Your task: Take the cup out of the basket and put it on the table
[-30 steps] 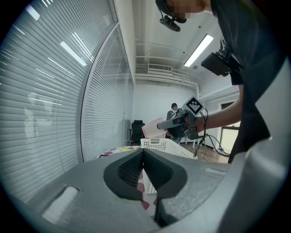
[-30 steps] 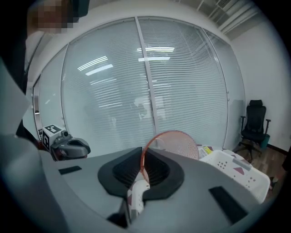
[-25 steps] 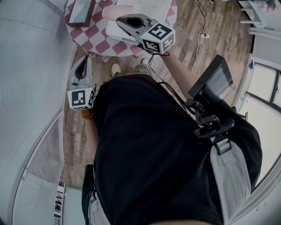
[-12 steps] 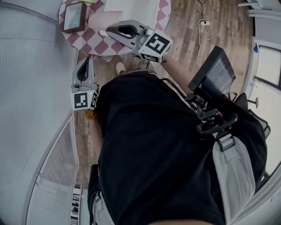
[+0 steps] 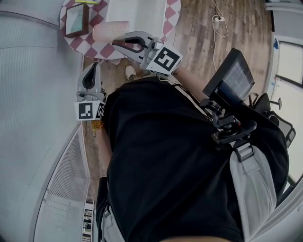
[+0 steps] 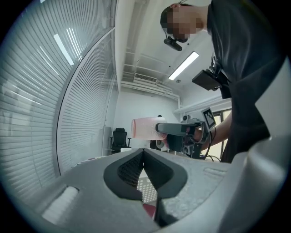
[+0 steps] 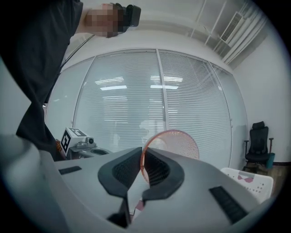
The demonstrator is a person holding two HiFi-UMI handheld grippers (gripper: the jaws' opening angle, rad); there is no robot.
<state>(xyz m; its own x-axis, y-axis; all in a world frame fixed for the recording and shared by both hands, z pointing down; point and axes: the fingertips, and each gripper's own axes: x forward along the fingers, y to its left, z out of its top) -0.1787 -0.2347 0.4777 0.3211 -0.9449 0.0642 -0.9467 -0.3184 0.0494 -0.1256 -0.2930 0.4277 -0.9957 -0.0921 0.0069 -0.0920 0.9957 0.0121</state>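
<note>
Over the checked worktop, the right gripper fingers pinched the cup by its rim, out of the basket but not yet set down; the left gripper fingers were pressed together, empty.

A dark-framed picture lay flat on a red-and-white checked cloth. A white power strip rested on the wooden floor. A black office chair stood beside slatted blinds.
</note>
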